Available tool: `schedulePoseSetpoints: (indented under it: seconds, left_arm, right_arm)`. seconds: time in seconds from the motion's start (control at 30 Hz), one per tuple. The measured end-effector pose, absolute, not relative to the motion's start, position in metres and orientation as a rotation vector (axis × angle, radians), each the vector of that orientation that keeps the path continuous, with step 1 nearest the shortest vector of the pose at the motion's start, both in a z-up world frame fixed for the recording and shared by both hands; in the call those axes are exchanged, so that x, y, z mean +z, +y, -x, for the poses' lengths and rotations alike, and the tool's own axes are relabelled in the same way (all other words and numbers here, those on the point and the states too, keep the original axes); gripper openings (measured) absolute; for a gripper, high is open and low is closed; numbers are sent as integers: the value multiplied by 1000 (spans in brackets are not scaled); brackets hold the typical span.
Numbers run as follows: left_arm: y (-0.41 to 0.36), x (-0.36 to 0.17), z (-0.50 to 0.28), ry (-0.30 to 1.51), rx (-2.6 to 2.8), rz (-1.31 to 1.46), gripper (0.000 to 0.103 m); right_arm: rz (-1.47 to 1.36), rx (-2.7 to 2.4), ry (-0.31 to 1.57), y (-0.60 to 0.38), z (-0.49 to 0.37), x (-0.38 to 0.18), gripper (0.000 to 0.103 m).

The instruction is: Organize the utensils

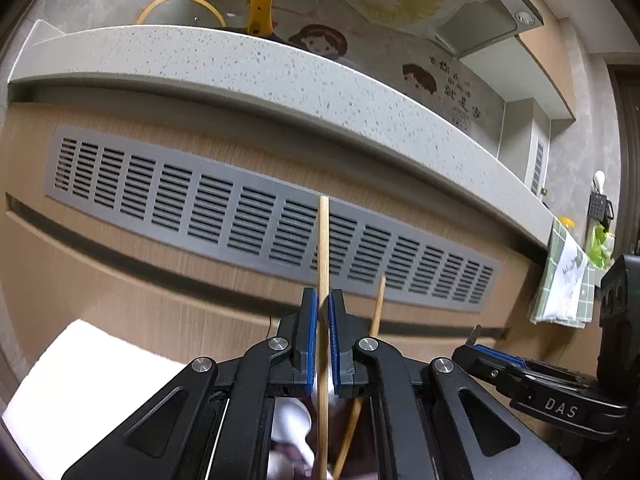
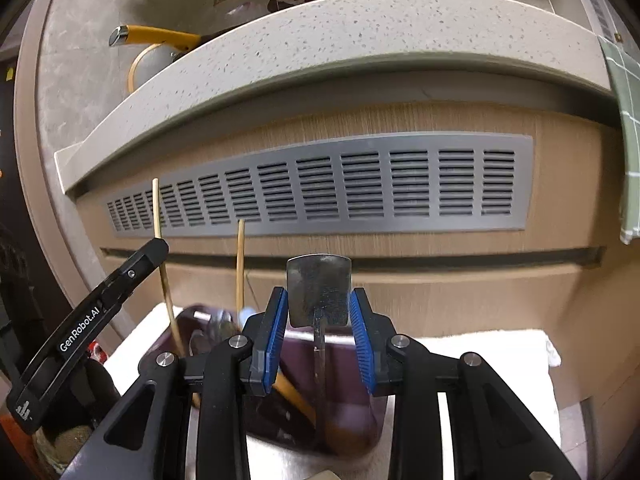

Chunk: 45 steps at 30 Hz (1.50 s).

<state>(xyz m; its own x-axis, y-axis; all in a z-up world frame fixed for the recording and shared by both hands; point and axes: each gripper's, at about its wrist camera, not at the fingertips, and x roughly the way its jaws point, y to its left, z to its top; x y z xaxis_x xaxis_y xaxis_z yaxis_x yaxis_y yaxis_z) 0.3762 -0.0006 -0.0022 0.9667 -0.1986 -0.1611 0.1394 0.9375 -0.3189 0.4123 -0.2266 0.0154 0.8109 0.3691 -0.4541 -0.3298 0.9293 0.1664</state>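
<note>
Above everything, a long speckled pale stone bench (image 2: 360, 32) with a rounded edge; beneath it, wood-grain cabinet fronts carrying a grey slotted metal vent panel (image 2: 320, 188). Lower down, a white folded towel (image 2: 496, 344) under a dark purple translucent plastic container (image 2: 344, 412) holding utensils. On black gripper bodies, white lettering: "GenRobot.AI" and "DAS". Left gripper (image 1: 323, 312), blue ribbed fingers pinched nearly together on a thin pale wooden chopstick (image 1: 323, 240) standing upright above the container, a second chopstick (image 1: 378, 304) leaning just beside. Right gripper (image 2: 318, 312), fingers spread wide, clasping the flat end of a steel utensil handle (image 2: 319, 288) over the container.
</note>
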Motion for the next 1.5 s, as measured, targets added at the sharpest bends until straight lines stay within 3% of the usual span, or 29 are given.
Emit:
schedulePoseSetpoints:
  seconds: [0.23,0.3,0.37,0.67,0.93,1.23,1.5]
  left_arm:
    - [-9,-12,-364,358,-218,269,10]
    - [-9,-14,-361,413,-234,268,29]
    - [-5,-13,-353,444,-242,284,37]
    - [-8,9,-237,452,-156,120,38]
    - [-11,-4,-108,489,-33,22,38]
    - [-13,-15,-56,544,7,19,38]
    - [-8,-8,-55,530,9,43,38]
  right_arm:
    - [-65,348,615,-221,-402,0,29]
    - [-71,370,676,-220,-400,-4,29]
    - [-67,374,697,-220,-392,-3,30]
    - [-50,394,565,-218,-279,24,30]
    - [3,432,531,-214,-152,12,30]
    - [-10,375,506,-216,-96,6,30]
    - [22,381,531,-209,-87,-3,30]
